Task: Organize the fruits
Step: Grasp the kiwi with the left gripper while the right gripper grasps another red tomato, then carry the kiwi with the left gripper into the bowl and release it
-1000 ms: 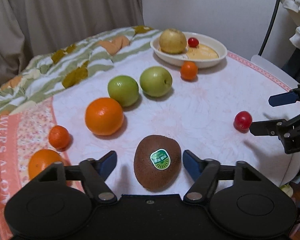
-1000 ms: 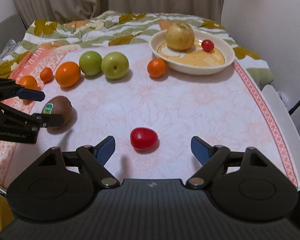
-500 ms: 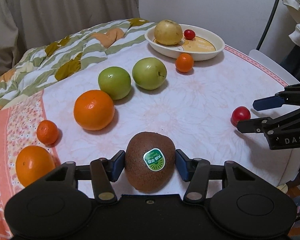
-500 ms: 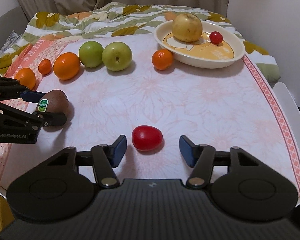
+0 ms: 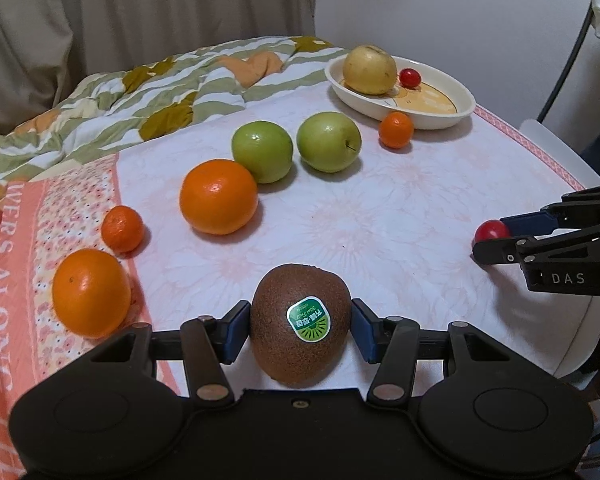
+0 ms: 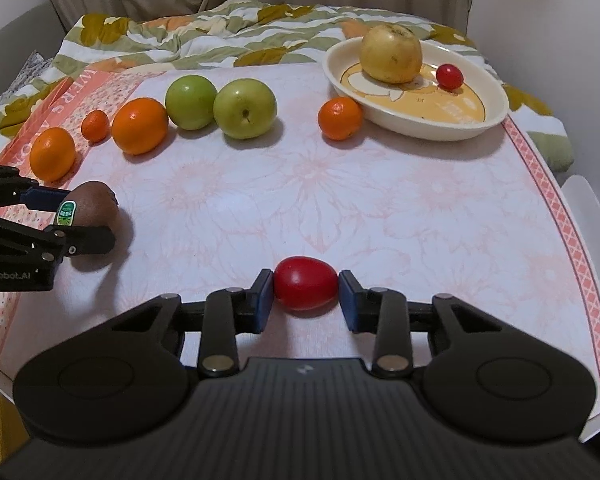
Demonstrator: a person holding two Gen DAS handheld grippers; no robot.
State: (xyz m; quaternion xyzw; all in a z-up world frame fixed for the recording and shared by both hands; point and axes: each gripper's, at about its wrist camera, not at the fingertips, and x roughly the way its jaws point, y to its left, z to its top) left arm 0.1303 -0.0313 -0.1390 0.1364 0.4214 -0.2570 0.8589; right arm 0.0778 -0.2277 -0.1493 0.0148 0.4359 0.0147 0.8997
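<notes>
A brown kiwi (image 5: 300,320) with a green sticker rests on the pale floral tablecloth, and my left gripper (image 5: 300,316) is shut on it, blue pads pressed to both flanks. In the right wrist view the same kiwi (image 6: 94,208) sits at the far left inside the left gripper (image 6: 84,220). A red tomato (image 6: 306,282) lies on the cloth between the jaws of my right gripper (image 6: 305,300), which are closing, with the pads touching both of its ends. A cream bowl (image 6: 496,116) at the back right holds a yellow apple (image 6: 392,52) and a small red tomato (image 6: 449,76).
Two green apples (image 6: 192,102) (image 6: 245,108), two oranges (image 6: 140,125) (image 6: 52,153) and a small mandarin (image 6: 95,125) line the back left. Another mandarin (image 6: 340,117) sits beside the bowl. A leaf-patterned quilt (image 6: 204,40) lies behind, and a white chair (image 5: 556,152) stands at the right.
Both grippers closed in from wide open. The left pads came onto the kiwi first, then the right pads came in against the tomato. Neither fruit has shifted on the cloth.
</notes>
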